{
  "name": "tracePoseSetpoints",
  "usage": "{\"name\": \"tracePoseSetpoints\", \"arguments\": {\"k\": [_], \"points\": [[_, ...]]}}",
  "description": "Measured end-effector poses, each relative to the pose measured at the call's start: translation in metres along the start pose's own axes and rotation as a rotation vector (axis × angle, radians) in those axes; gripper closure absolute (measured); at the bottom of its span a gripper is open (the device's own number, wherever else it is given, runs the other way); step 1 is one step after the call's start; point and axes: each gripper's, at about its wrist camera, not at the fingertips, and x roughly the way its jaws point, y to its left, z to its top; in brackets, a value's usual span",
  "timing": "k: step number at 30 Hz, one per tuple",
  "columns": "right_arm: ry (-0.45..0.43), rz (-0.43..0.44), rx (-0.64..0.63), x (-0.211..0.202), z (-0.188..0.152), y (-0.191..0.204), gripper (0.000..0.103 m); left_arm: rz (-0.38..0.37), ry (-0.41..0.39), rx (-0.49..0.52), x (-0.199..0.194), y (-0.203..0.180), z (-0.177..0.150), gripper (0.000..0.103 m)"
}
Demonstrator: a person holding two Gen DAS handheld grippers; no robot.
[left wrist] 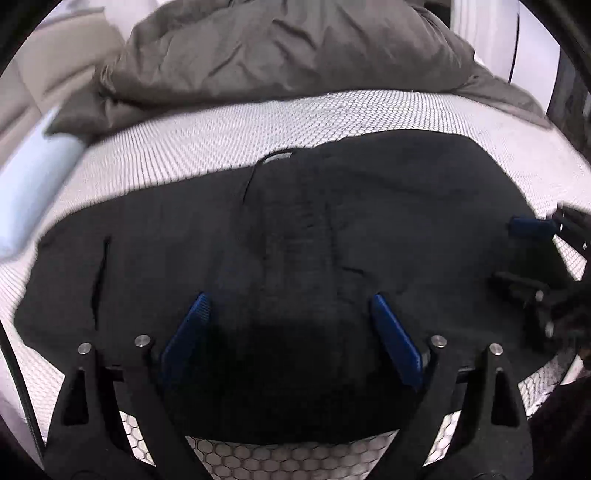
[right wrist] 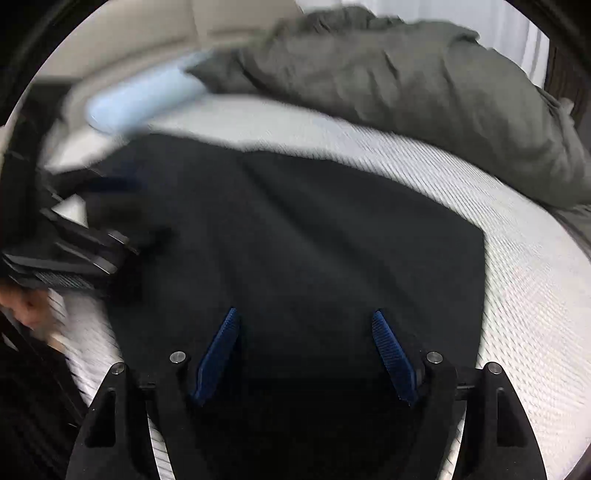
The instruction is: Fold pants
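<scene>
Black pants (left wrist: 314, 229) lie flat on the white honeycomb-patterned mattress (left wrist: 207, 147), with a pocket slit at the left and a label at the far waist edge. My left gripper (left wrist: 291, 301) hovers over their near part, its blue pads spread wide with only flat fabric beneath. In the right wrist view the pants (right wrist: 314, 229) show a straight right edge. My right gripper (right wrist: 304, 318) stands open above them, gripping nothing. The right gripper (left wrist: 532, 251) also shows at the pants' right end, and the left gripper (right wrist: 74, 243) appears blurred at the left.
A crumpled grey duvet (left wrist: 288, 55) fills the far side of the bed (right wrist: 406, 81). A pale blue pillow (left wrist: 33, 192) lies at the left (right wrist: 140, 99). A hand (right wrist: 26, 302) holds the left tool. White curtains (left wrist: 487, 33) hang at the back right.
</scene>
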Motion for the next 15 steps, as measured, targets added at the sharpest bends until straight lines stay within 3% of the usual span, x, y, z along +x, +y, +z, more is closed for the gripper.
{"name": "tracePoseSetpoints", "arguments": {"k": [4,7,12,15], "points": [[-0.045,-0.003,0.126,-0.021,-0.024,-0.037,0.027,-0.044,0.019,-0.072,0.003,0.026,-0.006,0.006],[-0.090,-0.016,0.215,-0.040,-0.035,-0.047,0.027,-0.023,0.012,-0.071,-0.003,0.026,-0.008,0.006],[-0.199,0.041,0.145,-0.072,-0.037,0.001,0.027,-0.058,-0.081,-0.052,-0.039,0.014,-0.009,0.009],[-0.218,0.056,0.076,-0.063,-0.033,0.036,0.027,-0.074,-0.100,0.018,-0.045,-0.008,-0.010,0.009]]}}
